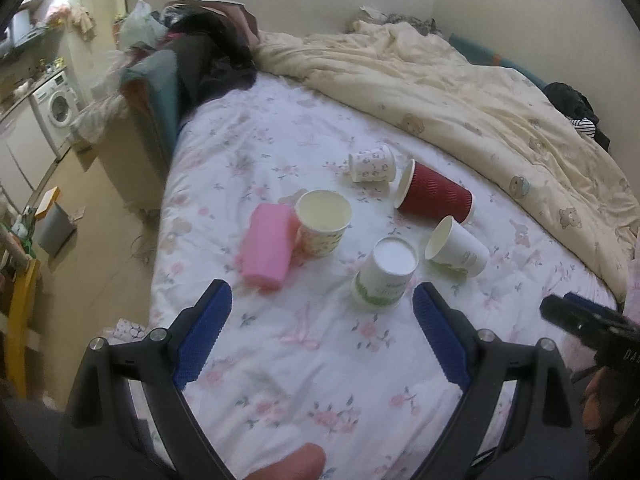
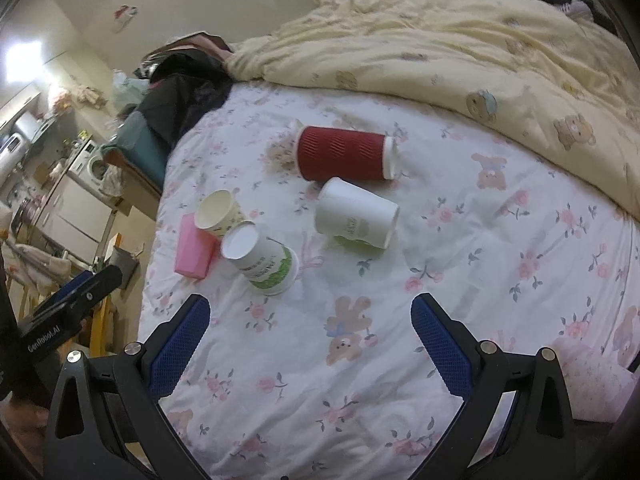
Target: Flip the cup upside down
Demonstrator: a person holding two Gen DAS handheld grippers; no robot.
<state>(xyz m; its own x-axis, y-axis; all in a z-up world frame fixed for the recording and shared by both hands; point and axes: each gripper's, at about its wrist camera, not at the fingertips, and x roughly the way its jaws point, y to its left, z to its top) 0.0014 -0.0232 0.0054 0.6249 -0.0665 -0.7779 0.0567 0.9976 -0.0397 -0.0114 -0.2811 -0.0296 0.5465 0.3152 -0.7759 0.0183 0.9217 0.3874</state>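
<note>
Several paper cups sit on the floral bed sheet (image 1: 304, 344). A white cup with green print (image 1: 384, 274) (image 2: 262, 260) stands upside down, base up. A cream patterned cup (image 1: 322, 226) (image 2: 218, 212) stands upright, mouth open. A plain white cup (image 1: 456, 246) (image 2: 356, 214), a red ribbed cup (image 1: 434, 196) (image 2: 344, 154) and a small patterned cup (image 1: 372, 164) lie on their sides. My left gripper (image 1: 322, 300) is open and empty, just short of the green-print cup. My right gripper (image 2: 310, 312) is open and empty, nearer than the cups.
A pink box (image 1: 268, 248) (image 2: 196, 250) lies against the cream cup. A cream quilt (image 1: 460, 96) (image 2: 480, 48) is bunched along the far side. Dark clothes (image 1: 208, 64) pile at the bed's far left. The bed's left edge drops to the floor (image 1: 104, 216).
</note>
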